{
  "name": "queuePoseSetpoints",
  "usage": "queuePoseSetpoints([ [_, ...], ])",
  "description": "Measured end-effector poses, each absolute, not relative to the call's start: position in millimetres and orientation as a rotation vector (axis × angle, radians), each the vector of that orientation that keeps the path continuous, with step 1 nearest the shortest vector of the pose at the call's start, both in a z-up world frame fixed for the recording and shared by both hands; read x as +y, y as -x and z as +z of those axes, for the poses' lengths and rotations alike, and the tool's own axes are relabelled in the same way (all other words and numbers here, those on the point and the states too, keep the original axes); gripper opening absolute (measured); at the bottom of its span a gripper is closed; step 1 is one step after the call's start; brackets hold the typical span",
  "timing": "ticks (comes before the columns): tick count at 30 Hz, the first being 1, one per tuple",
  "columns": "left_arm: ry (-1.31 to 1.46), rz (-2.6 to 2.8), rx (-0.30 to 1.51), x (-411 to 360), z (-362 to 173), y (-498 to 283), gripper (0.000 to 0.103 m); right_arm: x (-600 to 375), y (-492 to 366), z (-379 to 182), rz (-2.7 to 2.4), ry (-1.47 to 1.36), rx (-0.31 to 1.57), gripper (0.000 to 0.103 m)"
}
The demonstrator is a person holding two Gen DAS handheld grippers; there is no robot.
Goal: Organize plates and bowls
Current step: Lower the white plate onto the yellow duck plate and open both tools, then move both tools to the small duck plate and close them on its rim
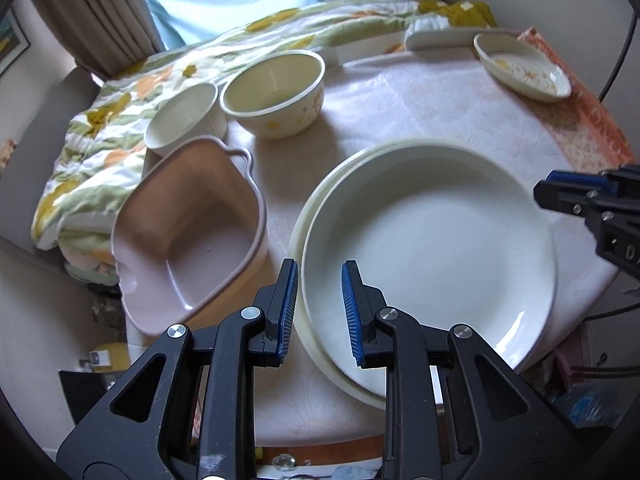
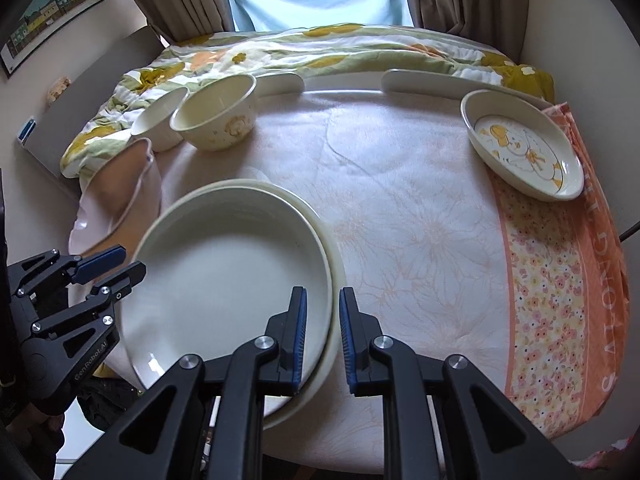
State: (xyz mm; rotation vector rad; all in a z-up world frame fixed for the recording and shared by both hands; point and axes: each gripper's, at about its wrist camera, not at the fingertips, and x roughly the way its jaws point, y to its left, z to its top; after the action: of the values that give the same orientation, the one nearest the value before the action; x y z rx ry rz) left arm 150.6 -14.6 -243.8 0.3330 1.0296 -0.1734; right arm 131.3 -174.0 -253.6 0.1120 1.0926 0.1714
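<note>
My left gripper [image 1: 319, 312] pinches the near-left rim of the top white plate [image 1: 432, 240]; my right gripper [image 2: 323, 340] pinches its near-right rim. That plate sits on a cream plate [image 2: 334, 256] at the table's [image 2: 400, 200] near edge. Bowls [image 1: 276, 92] stand at the far-left edge.

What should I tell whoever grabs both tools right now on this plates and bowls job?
Left tool: closed on the top white plate's left rim, as far as it shows.
Right tool: closed on its right rim.
That plate sits skewed over a cream plate. Pink dish, white bowl and floral bowl stand to the left; duck dish far right.
Done: plates nearly stacked.
Left: settle the plate, then group bowls and dishes.
</note>
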Motion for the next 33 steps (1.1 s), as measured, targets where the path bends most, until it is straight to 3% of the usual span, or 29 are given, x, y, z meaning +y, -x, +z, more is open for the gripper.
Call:
queuePoseSetpoints([
  [2, -0.311, -0.188, 1.001, -13.8, -227.2, -149.3, 0.022, -175.2, -130.7, -242.5, 0.167, -0.126, 1.085, 0.015],
  [3, -0.314, -0.191, 0.987, -15.0, -219.5, -148.9, 0.033, -177.3, -129.5, -235.7, 0.162, -0.136, 1.075, 0.015],
  [4, -0.318, -0.190, 0.972, -16.6, -211.9, -148.5, 0.047, -179.3, -128.1, -229.7, 0.165, -0.144, 1.064, 0.015],
  [5, -0.314, -0.192, 0.952, -17.5, -203.5, -147.9, 0.087, -181.4, -126.9, -223.6, 0.174, -0.151, 1.056, 0.017],
  [6, -0.300, -0.201, 0.927, -17.4, -195.3, -146.5, 0.103, -183.9, -125.4, -216.7, 0.175, -0.151, 1.047, 0.031],
  [7, -0.277, -0.218, 0.892, -17.0, -185.3, -144.0, 0.103, -185.8, -123.5, -211.7, 0.163, -0.144, 1.039, 0.045],
  [8, -0.257, -0.241, 0.871, -17.6, -175.6, -143.8, 0.103, -188.3, -121.6, -207.0, 0.150, -0.138, 1.027, 0.082],
  [9, -0.249, -0.255, 0.863, -19.6, -169.2, -145.3, 0.103, -193.2, -118.8, -201.2, 0.137, -0.142, 1.007, 0.103],
  [24, -0.193, -0.611, 0.863, -133.4, -115.6, -229.7, 0.103, -324.2, -88.8, -153.3, -0.183, -0.294, 0.883, 0.103],
  [33, -0.175, -0.791, 1.048, -238.2, -177.8, -325.2, 0.102, -395.9, -136.6, -206.3, -0.208, -0.565, 0.895, 0.102],
])
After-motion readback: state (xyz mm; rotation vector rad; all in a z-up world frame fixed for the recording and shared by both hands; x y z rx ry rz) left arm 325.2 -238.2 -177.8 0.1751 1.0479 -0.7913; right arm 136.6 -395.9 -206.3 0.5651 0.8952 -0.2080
